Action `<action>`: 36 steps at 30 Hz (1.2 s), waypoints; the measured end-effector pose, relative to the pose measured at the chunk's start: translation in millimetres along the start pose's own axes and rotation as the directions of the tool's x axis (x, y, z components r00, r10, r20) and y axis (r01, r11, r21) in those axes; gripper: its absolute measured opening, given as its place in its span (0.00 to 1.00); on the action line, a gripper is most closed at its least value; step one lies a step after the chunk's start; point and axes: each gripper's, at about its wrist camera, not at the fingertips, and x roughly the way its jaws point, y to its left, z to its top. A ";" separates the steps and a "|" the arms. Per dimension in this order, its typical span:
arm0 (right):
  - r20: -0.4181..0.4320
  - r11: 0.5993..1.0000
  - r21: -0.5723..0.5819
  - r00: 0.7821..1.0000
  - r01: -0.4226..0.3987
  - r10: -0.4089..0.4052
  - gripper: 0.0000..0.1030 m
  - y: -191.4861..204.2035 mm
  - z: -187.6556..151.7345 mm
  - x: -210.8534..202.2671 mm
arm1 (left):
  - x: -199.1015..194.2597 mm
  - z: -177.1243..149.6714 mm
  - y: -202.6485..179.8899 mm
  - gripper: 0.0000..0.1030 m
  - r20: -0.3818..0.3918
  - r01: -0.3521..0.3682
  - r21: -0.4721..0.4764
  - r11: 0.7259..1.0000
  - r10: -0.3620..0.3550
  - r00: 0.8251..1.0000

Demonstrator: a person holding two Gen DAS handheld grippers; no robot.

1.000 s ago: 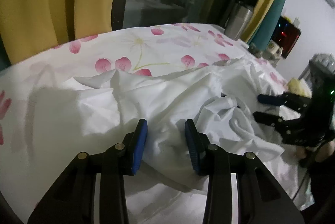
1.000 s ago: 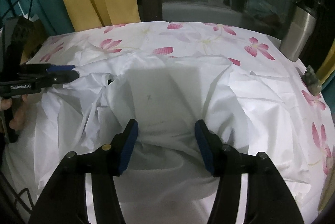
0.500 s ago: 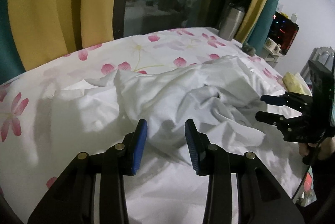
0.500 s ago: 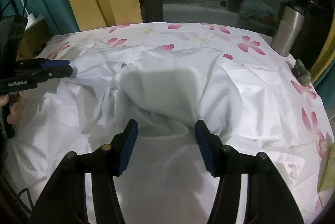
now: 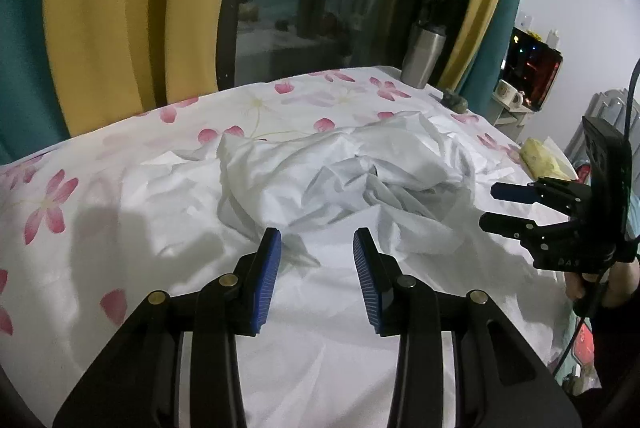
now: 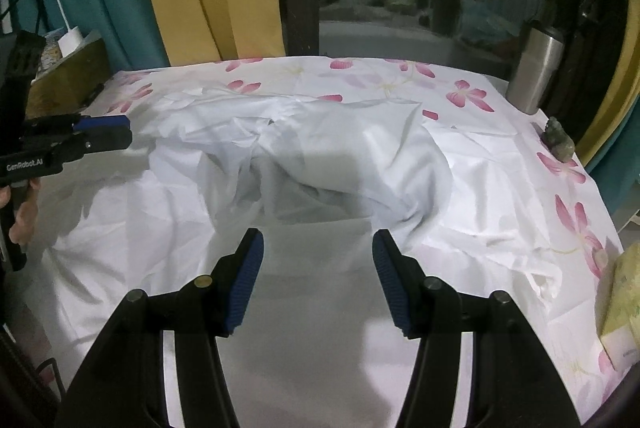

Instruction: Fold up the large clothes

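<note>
On the flowered sheet (image 5: 132, 196) covering the bed, a large white garment (image 5: 360, 180) is lying in a rumpled heap, its middle bunched into ridges and hollows, one broad panel spreading toward the near edge under both cameras. The left claw (image 5: 316, 268) is hovering above that near panel with its blue pads apart and nothing between them; the cloth below is showing through the gap, untouched as far as can be told. The right claw (image 6: 318, 276) is hanging likewise over its own side of the panel, pads standing wide and empty. Each claw is appearing in the other's view off to the side, level with the heap.

Judging from the crumpled state, the folding proper is not yet under way: the step in hand is looking over the heap and choosing where to take hold. The next move is probably calling for each claw to find a distinct edge or corner, one per side, close on a single layer, and draw the cloth flat. A steel tumbler (image 6: 536, 68) and a small grey figurine (image 6: 558, 140) are standing at the far right of the bed, clear of the garment.
</note>
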 end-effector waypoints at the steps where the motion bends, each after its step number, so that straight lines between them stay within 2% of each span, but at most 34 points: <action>1: 0.003 1.000 0.001 1.000 0.001 -0.001 0.55 0.8 -0.8 -2.2 | -3.5 -2.2 -1.4 0.39 0.003 -0.009 -0.003 1.000 0.009 1.000; 17: 0.044 0.999 0.029 0.998 0.036 -0.037 0.55 6.7 -32.9 -44.3 | -54.4 -46.2 -10.1 0.39 0.055 -0.060 -0.055 0.997 0.063 0.997; 23: 0.042 0.996 0.064 0.997 0.062 -0.065 0.55 0.1 -51.6 -55.6 | -72.1 -67.6 -2.0 0.39 0.070 -0.095 -0.090 0.991 0.101 0.992; 33: 0.014 0.980 0.149 0.990 0.135 -0.138 0.55 -26.8 -86.3 -79.4 | -111.6 -108.9 38.9 0.48 0.092 -0.199 -0.223 0.954 0.224 0.970; 36: 0.012 0.967 0.194 0.985 0.164 -0.170 0.55 -40.1 -95.3 -86.9 | -123.5 -122.4 52.2 0.56 0.092 -0.231 -0.255 0.939 0.262 0.961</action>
